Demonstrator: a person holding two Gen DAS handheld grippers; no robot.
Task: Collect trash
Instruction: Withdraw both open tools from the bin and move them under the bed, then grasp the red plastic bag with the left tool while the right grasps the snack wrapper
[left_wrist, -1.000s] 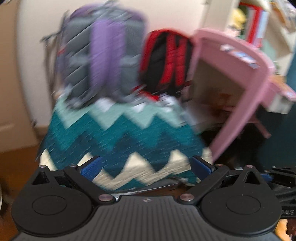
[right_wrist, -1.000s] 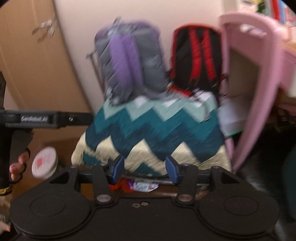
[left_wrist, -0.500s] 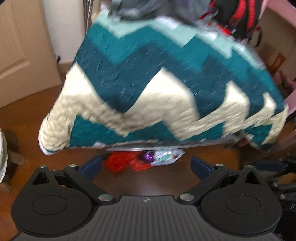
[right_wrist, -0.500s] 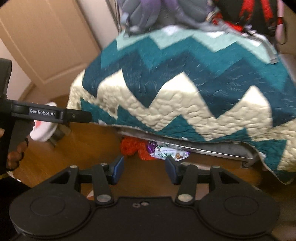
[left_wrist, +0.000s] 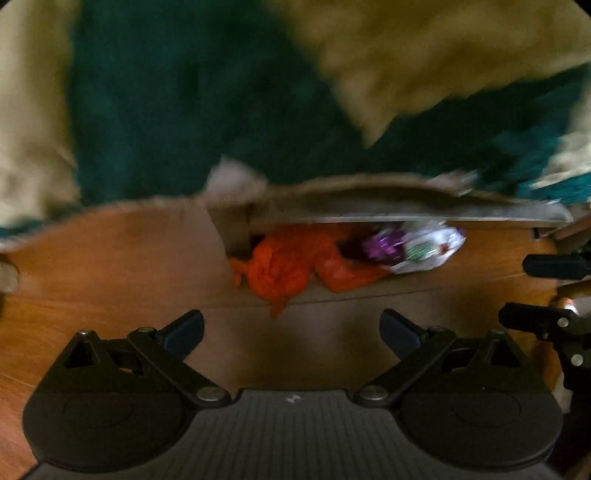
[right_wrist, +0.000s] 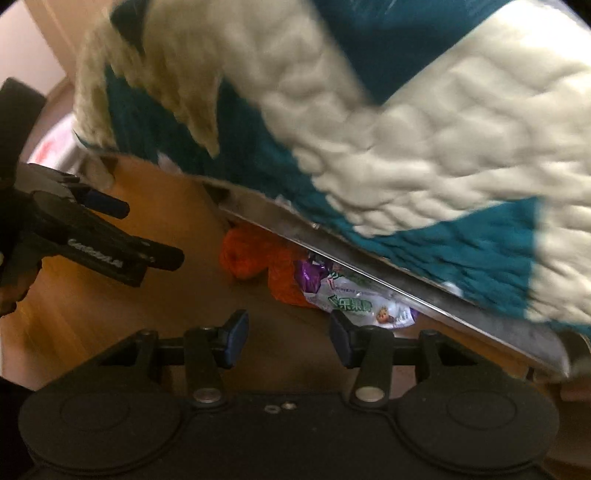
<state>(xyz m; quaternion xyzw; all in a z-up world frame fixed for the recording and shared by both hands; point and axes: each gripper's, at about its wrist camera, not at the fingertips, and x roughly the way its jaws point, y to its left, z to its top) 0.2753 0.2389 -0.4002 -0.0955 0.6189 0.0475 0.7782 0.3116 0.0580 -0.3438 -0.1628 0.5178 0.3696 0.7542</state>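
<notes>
An orange bag (left_wrist: 284, 266) and a white snack wrapper (right_wrist: 364, 304) lie on the wooden floor (left_wrist: 110, 280) under the bed's metal edge (right_wrist: 369, 277). Left claw (left_wrist: 291, 328) and right claw (right_wrist: 288, 332) are both spread, with bare floor ahead.

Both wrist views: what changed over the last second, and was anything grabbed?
Both tools dropped from backpack height and closed in low on the trash under the quilt's edge. The left tool now faces the orange bag; the right tool faces the white wrapper. Nothing was grabbed: both stayed open and empty, and the trash has not moved.
</notes>
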